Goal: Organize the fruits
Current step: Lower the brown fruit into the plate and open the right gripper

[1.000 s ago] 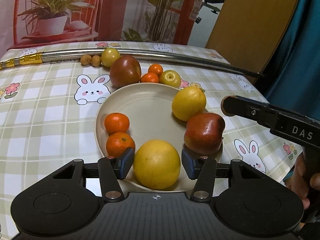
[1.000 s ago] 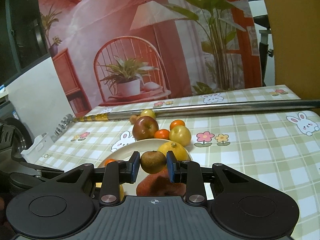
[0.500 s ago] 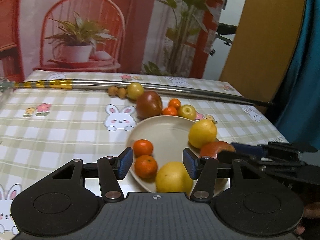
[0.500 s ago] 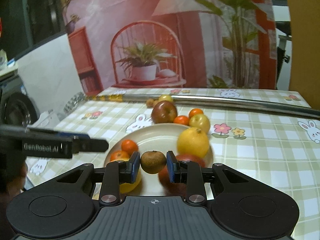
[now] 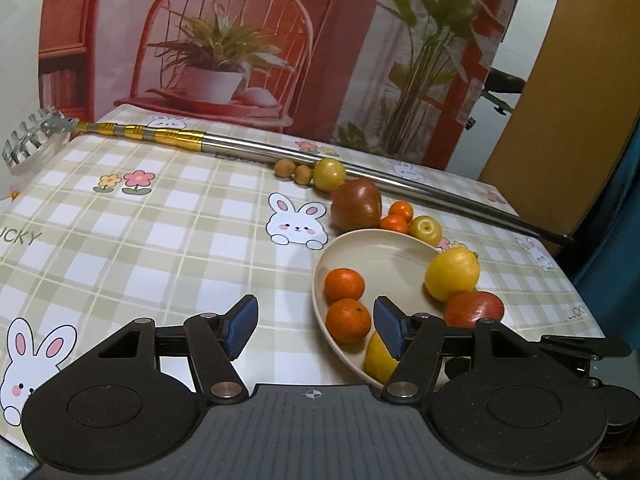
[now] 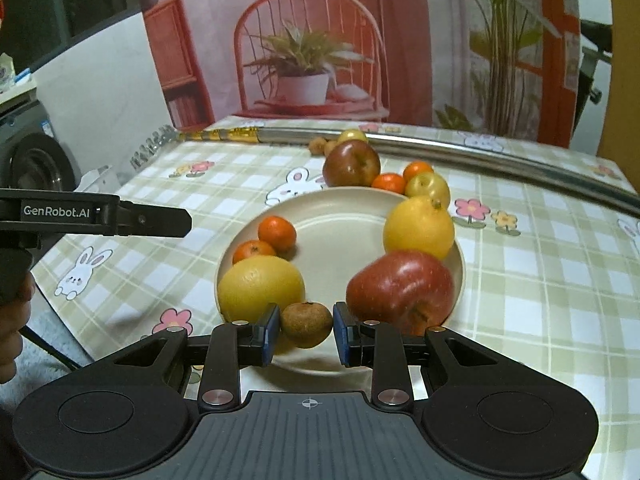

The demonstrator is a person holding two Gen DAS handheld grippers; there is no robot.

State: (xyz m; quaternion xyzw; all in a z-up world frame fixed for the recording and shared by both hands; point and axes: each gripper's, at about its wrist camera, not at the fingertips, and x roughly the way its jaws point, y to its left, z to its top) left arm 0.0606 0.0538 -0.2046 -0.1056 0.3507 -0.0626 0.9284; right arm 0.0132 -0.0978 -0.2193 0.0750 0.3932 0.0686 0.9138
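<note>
A cream plate [image 6: 336, 232] holds two mandarins [image 6: 277, 233], a big yellow citrus [image 6: 260, 286], a lemon [image 6: 418, 227] and a red apple [image 6: 400, 290]. My right gripper [image 6: 306, 328] is shut on a small brown fruit [image 6: 306, 324], just above the plate's near rim, between the big citrus and the apple. In the left wrist view, my left gripper [image 5: 316, 328] stands open with nothing between its fingers, at the left rim of the plate [image 5: 380, 256]. Its right finger hides part of the big citrus [image 5: 378, 356].
Behind the plate lie a dark red apple [image 6: 351, 163], two small mandarins [image 6: 389, 182], a yellow-green apple [image 6: 428, 185], a small yellow fruit [image 5: 329, 174] and two brown fruits [image 5: 294, 170]. A metal pole [image 5: 240, 146] crosses the back of the table. A person's hand [image 6: 14, 320] is at the left.
The left gripper has drawn back and leftward, off the big yellow citrus. The right gripper has carried the brown fruit forward and down over the plate's near rim.
</note>
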